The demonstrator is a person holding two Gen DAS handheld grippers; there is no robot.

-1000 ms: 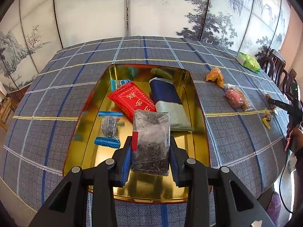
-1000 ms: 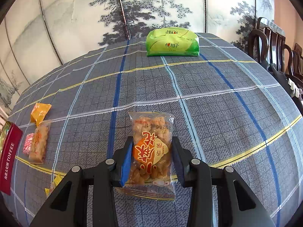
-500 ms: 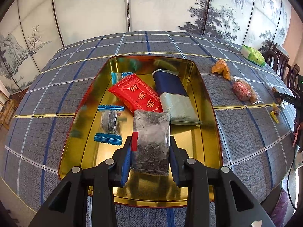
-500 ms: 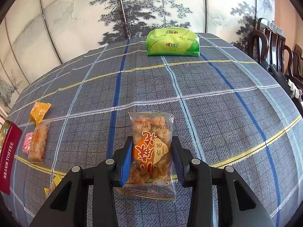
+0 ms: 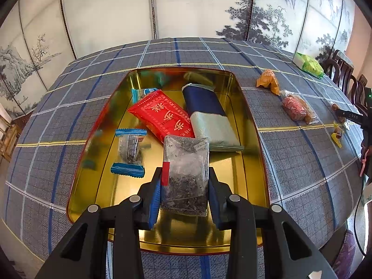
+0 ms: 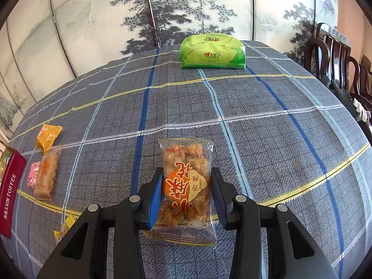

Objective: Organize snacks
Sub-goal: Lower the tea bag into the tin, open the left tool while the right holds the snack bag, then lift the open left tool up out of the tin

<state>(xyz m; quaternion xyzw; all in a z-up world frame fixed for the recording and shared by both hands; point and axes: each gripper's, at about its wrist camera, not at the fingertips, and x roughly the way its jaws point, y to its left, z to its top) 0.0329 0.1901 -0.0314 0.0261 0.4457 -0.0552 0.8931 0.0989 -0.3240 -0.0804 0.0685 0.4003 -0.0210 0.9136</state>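
Note:
My left gripper (image 5: 185, 186) is shut on a clear packet of dark snack (image 5: 185, 172) and holds it over the near part of a gold tin tray (image 5: 246, 121). The tray holds a red packet (image 5: 162, 116), a navy and pale green packet (image 5: 209, 116) and a blue-ended candy (image 5: 129, 150). My right gripper (image 6: 185, 193) is shut on a clear packet of fried twists with an orange label (image 6: 186, 183), low over the plaid tablecloth (image 6: 255, 121).
A green tissue pack (image 6: 212, 52) lies at the far edge of the table. An orange packet (image 6: 47, 134), a twist packet (image 6: 46, 174) and small yellow candies (image 6: 66, 224) lie to the left, beside the tin's red wall (image 6: 10, 193). Dark chairs (image 6: 337, 55) stand at the right.
My left gripper has risen and drawn back a little with the dark packet, so the whole tray shows. My right gripper has not moved.

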